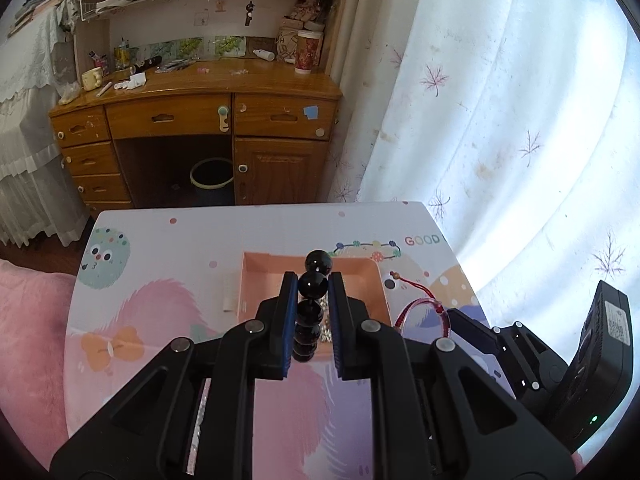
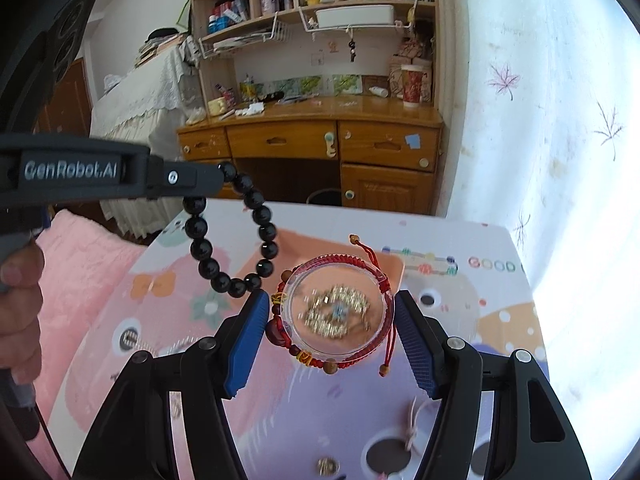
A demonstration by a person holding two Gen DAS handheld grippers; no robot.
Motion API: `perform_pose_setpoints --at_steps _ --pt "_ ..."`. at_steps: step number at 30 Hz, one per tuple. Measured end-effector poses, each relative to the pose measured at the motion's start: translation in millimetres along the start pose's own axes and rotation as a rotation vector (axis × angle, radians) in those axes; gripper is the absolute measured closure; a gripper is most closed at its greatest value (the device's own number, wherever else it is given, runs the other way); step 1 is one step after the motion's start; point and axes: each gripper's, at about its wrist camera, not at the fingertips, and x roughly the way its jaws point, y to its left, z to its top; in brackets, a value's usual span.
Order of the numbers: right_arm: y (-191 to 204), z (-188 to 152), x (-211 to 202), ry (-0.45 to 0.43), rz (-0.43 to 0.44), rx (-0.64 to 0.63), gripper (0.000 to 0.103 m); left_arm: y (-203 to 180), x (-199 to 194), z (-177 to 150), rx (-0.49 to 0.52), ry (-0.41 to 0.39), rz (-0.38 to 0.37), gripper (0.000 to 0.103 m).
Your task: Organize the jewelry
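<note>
A bedroom with a wooden study unit and a leaf-printed curtain lies behind a small desk covered in a pastel cartoon print. On it sits one pink tray, largely hidden in the left wrist view by the tool and beads; in the right wrist view only a corner of the tray shows past the bangle.

The left tool is raised above the tray, its blue pads pressed together on one black bead bracelet, which hangs as a loop below its tip in the right wrist view. Part of the loop is hidden behind that tool's finger.

The right tool is held above the desk with its jaws closed onto one clear bangle that has a red braided cord bracelet wrapped around it. A gold-coloured piece shows blurred through the bangle; what it is cannot be told.

A hand, cut off at the frame's edge, grips the left tool's handle.
</note>
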Motion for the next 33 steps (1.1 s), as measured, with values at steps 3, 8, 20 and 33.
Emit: perform_pose_setpoints --at_steps 3,8,20,33 --pt "-4.1 11.3 12.0 -0.007 -0.009 0.019 0.038 4.4 10.0 7.4 0.0 -0.001 -0.007 0.09" --pt "-7.1 24.8 33.6 -0.005 -0.02 0.043 0.038 11.6 28.1 12.9 -0.017 0.015 -0.016 0.09" --pt "-22.1 11.4 63.9 0.075 -0.067 0.085 0.018 44.8 53.2 3.9 -0.066 0.091 0.057 0.047" --pt "-66.3 -71.0 17.4 0.214 -0.003 0.301 0.015 57.6 30.1 -81.2 -0.115 0.242 0.119 0.033"
